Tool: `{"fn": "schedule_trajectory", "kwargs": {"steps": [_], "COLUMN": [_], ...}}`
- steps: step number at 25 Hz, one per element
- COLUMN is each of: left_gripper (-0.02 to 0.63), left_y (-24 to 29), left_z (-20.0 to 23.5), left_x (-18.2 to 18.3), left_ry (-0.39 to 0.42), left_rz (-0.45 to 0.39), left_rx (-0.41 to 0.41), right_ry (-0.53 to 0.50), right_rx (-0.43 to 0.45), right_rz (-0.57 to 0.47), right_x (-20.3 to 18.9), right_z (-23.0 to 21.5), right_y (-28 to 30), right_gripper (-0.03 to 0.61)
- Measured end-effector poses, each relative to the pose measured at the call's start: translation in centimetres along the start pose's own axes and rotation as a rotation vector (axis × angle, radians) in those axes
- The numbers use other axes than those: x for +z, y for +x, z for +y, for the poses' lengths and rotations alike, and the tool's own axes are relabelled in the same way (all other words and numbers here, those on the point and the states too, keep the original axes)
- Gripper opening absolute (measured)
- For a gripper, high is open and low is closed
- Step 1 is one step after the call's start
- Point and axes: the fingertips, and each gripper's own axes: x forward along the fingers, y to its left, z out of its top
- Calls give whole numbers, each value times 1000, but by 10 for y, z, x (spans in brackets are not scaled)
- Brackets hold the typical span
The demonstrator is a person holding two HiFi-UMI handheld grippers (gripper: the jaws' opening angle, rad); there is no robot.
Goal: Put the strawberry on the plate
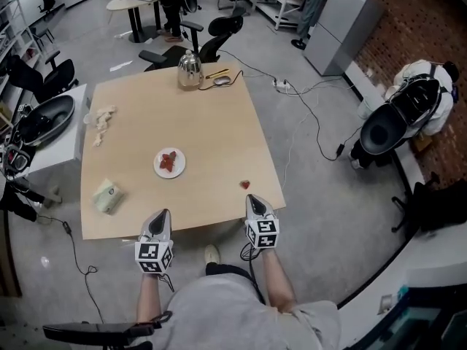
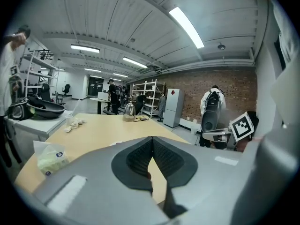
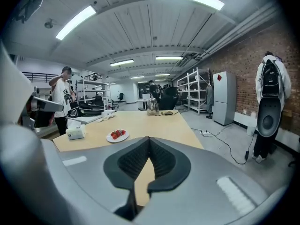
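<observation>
A white plate (image 1: 169,163) holding several red strawberry pieces sits on the wooden table (image 1: 211,130), left of its middle. A single loose strawberry (image 1: 245,184) lies near the table's front right edge. My right gripper (image 1: 254,198) is shut and empty at the front edge, just below that strawberry and apart from it. My left gripper (image 1: 161,214) hovers at the front edge below the plate, with its jaws together and nothing in them. The right gripper view shows the plate (image 3: 117,135) ahead to the left of the shut right gripper (image 3: 149,138); the loose strawberry is hidden there.
A metal kettle (image 1: 190,71) and small items with a cable (image 1: 221,79) stand at the table's far edge. A tissue pack (image 1: 108,196) and crumpled white bits (image 1: 102,119) lie on the left side. A side table (image 1: 62,144) adjoins the left; office chairs (image 1: 219,35) stand behind.
</observation>
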Motion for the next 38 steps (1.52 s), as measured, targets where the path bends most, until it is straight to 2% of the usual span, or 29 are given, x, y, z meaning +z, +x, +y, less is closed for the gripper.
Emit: {"fn": "schedule_trajectory", "kwargs": {"steps": [12, 20, 29, 38], "left_gripper": [20, 20, 20, 20], "left_y": [20, 23, 24, 23], "left_z": [-1, 2, -1, 16], "left_x": [-7, -3, -3, -4], "left_ry": [-1, -7, -12, -15], "left_rz": [25, 30, 44, 70], "left_rx": [36, 61, 83, 112], "right_ry": [-10, -21, -25, -20], "right_rx": [3, 2, 15, 3], "right_rz": [81, 107, 191, 295], "right_x": [-38, -48, -74, -108], "right_z": [-35, -48, -62, -69], "right_y": [57, 76, 93, 120], "right_gripper": [8, 9, 93, 150]}}
